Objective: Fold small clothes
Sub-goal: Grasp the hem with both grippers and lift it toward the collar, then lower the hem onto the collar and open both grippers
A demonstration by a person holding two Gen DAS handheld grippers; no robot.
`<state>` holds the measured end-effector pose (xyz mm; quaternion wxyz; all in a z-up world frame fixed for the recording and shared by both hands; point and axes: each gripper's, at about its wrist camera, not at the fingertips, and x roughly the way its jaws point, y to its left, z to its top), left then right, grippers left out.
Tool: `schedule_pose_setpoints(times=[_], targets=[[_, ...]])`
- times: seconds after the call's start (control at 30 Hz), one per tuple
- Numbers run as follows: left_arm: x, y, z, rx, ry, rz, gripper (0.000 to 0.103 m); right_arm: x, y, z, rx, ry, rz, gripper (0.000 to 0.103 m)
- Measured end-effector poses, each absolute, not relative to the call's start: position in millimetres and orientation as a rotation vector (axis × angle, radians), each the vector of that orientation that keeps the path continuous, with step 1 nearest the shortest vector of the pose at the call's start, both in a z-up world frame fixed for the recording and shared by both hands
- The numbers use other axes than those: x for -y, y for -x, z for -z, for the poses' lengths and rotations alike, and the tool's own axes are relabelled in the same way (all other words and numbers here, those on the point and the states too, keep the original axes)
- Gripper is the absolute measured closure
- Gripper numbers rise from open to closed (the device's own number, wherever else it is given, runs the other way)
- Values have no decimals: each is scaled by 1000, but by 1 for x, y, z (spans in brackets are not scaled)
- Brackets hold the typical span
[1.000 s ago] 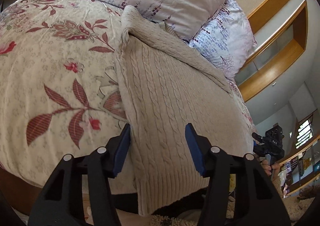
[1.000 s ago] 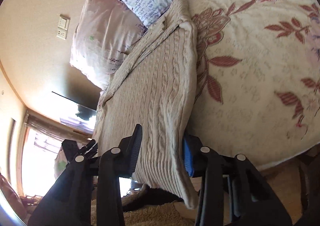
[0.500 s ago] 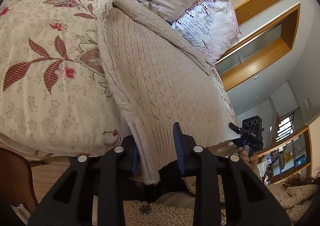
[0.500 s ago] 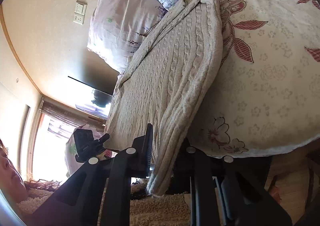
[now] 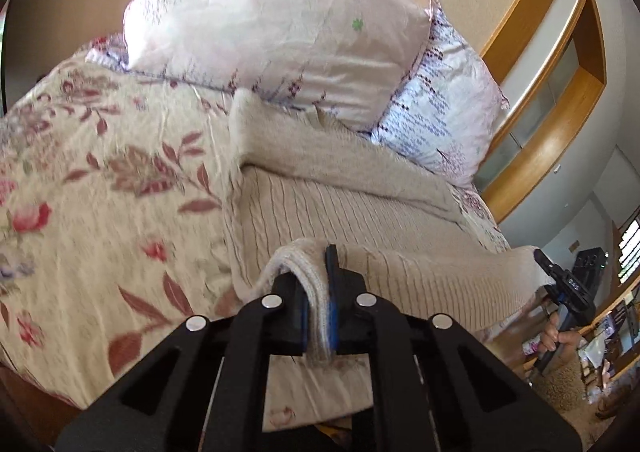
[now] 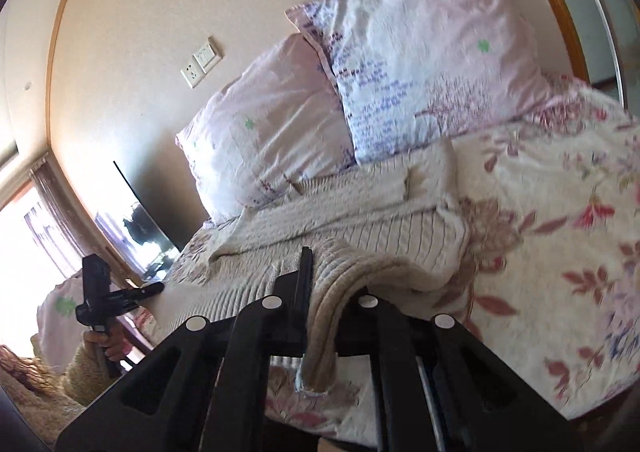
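A beige cable-knit sweater point(image 5: 352, 211) lies on the bed's cream floral quilt point(image 5: 100, 211), its far end just below two pale pink printed pillows point(image 5: 272, 23). The left tool point(image 5: 318, 316) is clamped on the ribbed hem at one near corner — the knit bunched between its blue pads. The right tool point(image 6: 326, 316) pinches the other near corner of the sweater point(image 6: 360, 219), the hem edge hanging down between its black fingers — raised off the quilt point(image 6: 560, 252).

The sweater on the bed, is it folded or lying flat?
Partly folded. One sleeve lies across the sweater, and its near hem is lifted off the bed, pinched in the left tool and right tool.
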<state>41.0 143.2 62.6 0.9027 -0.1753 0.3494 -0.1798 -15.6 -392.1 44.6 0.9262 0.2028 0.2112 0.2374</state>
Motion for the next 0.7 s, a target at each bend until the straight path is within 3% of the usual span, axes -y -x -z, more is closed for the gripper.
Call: schedule_pose_setpoints(times=[0.33,0.7], targets=[[-116,-149,-110,-613,228,236,97,368,-59,-83,-326,-278,-301,96],[-97,-271,-65,-762,313,190,97,396,-196,-22,-584,-485,-179,96]])
